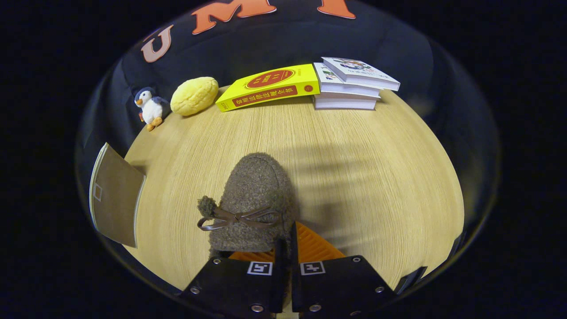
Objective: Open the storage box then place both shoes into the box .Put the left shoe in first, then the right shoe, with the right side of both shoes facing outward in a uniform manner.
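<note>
- Nearest, the tool (286, 248) has its fingers pressed together, pinching the heel edge of a fuzzy brown shoe (252, 199).
- Shoe's toe points far across the wooden surface (354, 177).
- Books (350, 84) sit far away.

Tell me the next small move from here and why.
Probably lift the fuzzy brown shoe off the wooden table: the claw looks closed on its heel edge, fingers nearly together, and the shoe seems held but not raised.
</note>
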The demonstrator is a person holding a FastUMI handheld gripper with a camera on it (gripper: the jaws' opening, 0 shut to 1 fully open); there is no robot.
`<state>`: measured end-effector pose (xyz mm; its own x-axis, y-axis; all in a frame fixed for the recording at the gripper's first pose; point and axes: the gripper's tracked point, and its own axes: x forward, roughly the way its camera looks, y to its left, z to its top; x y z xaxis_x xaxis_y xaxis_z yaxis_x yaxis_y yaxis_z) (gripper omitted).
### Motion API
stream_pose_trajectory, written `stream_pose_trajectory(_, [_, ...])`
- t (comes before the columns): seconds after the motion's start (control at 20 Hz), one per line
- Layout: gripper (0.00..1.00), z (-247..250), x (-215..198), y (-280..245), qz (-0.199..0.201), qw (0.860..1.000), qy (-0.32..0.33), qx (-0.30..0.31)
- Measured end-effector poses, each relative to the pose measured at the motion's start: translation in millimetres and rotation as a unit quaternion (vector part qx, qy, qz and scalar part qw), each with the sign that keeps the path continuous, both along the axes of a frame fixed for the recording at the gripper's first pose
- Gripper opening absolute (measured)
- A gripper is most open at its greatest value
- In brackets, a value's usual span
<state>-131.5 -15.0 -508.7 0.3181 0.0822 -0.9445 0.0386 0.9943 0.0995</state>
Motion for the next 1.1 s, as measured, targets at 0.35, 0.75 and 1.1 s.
stream_pose_trajectory(0.35, [0.09,67,21,56,0.005,0.999,-0.041,0.021])
stream_pose_trajectory(0.75, [0.09,141,42,153,0.059,0.993,-0.082,0.054])
stream_pose_trajectory(1.1, [0.08,182,49,246,0.109,0.987,-0.089,0.081])
